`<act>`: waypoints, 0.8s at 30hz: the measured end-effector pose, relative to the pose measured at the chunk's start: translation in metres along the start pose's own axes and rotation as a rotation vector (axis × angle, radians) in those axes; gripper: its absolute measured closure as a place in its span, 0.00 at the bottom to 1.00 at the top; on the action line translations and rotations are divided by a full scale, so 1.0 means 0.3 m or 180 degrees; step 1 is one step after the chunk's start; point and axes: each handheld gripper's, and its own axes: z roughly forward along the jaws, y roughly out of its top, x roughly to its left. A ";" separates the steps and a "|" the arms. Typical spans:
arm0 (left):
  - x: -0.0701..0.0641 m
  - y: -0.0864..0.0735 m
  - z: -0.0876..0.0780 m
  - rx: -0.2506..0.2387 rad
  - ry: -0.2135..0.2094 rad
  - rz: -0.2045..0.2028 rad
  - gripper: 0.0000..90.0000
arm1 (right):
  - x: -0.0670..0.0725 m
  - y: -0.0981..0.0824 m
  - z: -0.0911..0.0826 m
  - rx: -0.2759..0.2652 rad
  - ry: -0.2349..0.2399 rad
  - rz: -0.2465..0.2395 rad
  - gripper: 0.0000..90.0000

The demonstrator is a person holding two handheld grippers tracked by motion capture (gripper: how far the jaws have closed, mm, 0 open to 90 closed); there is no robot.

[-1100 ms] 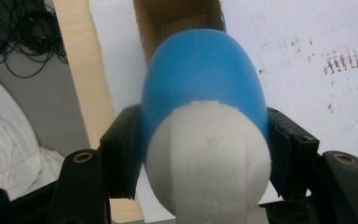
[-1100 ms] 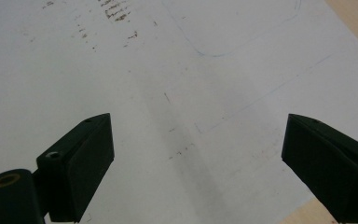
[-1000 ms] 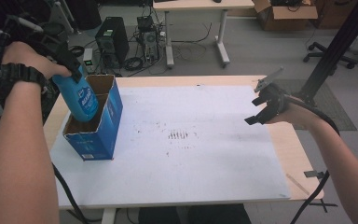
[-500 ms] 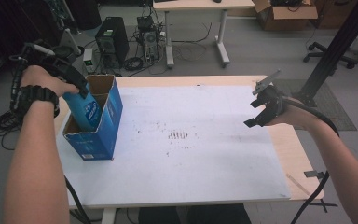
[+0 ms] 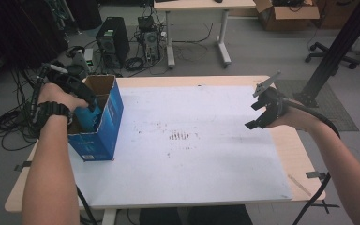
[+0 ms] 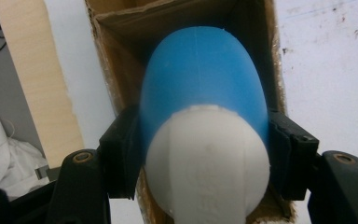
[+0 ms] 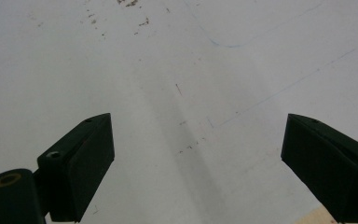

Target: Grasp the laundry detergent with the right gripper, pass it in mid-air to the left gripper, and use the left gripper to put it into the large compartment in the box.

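Observation:
A blue bottle [image 6: 204, 74] with a white cap [image 6: 209, 163] hangs inside an open blue cardboard box [image 5: 104, 126] at the table's left side. My left gripper [image 6: 204, 144] is shut on the bottle just below its cap, both pads pressed to its sides. In the high view the bottle [image 5: 88, 117] is mostly sunk into the box, under my left gripper [image 5: 82, 96]. My right gripper [image 5: 258, 110] hovers over the table's right side, open, nothing between its jaws. The right gripper view has my right gripper [image 7: 196, 158] above bare white sheet.
A white sheet [image 5: 187, 140] with dark specks near its middle covers most of the wooden table [image 5: 300, 159]. Beyond the far edge are a computer tower [image 5: 113, 42], cables, another desk [image 5: 197, 18] and a black post [image 5: 337, 47] at the right.
My left hand has come down with the bottle, which stood above the box rim and now sits deep inside the box. My right gripper has stayed where it was.

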 end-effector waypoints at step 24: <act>-0.013 -0.017 0.112 0.0086 0.0038 0.0015 0.42 | 0.010 -0.002 0.015 0.0017 0.0027 0.0007 0.10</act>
